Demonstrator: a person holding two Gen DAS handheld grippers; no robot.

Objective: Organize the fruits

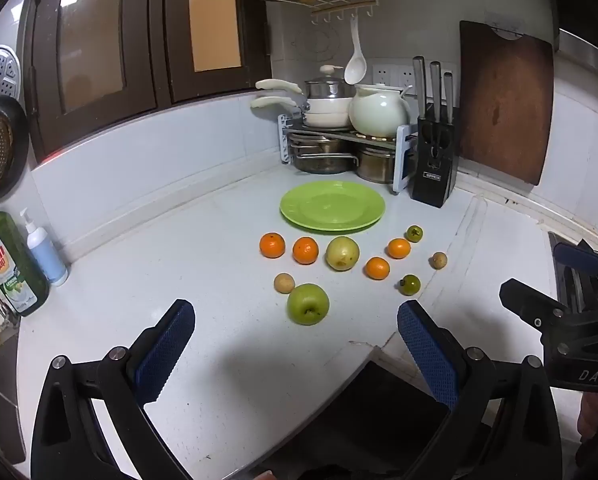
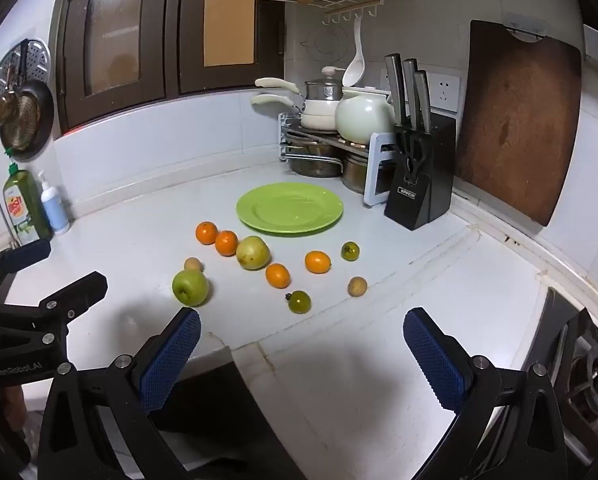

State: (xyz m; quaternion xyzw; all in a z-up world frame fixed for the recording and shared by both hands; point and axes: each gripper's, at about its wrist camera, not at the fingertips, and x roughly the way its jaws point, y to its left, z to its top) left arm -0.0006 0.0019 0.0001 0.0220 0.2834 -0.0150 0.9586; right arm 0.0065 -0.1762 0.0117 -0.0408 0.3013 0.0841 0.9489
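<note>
Fruits lie scattered on the white counter (image 1: 179, 264), none of them on the green plate (image 1: 333, 205) yet, so I judge the task is at its very start: nothing is gathered and neither tool holds anything. My left gripper (image 1: 297, 354) hangs low over the near counter edge with its jaws wide apart and empty; my right gripper (image 2: 301, 354) does the same, also spread and empty.

Nearest to the left gripper is the green apple (image 1: 308, 304), with a small brown fruit (image 1: 284, 283) just behind it. Beyond sit two tangerines (image 1: 272, 245) side by side, then a pale yellow-green pear-like fruit (image 1: 342, 253) beside them. To the right are two more oranges (image 1: 377, 268), two small dark-green fruits (image 1: 410, 285) and another brown one (image 1: 439, 260), all apart from one another.

I think the next move calls for going forward to the apple, closing gently around its widest part and carrying it over the row behind to the plate. The brown fruit close by could get nudged and roll.

A knife block (image 1: 435, 168) and a pot rack (image 1: 339, 140) stand just past the plate, a cutting board (image 1: 505, 104) leans on the wall, and dish soap (image 1: 7, 268) stands far left.
</note>
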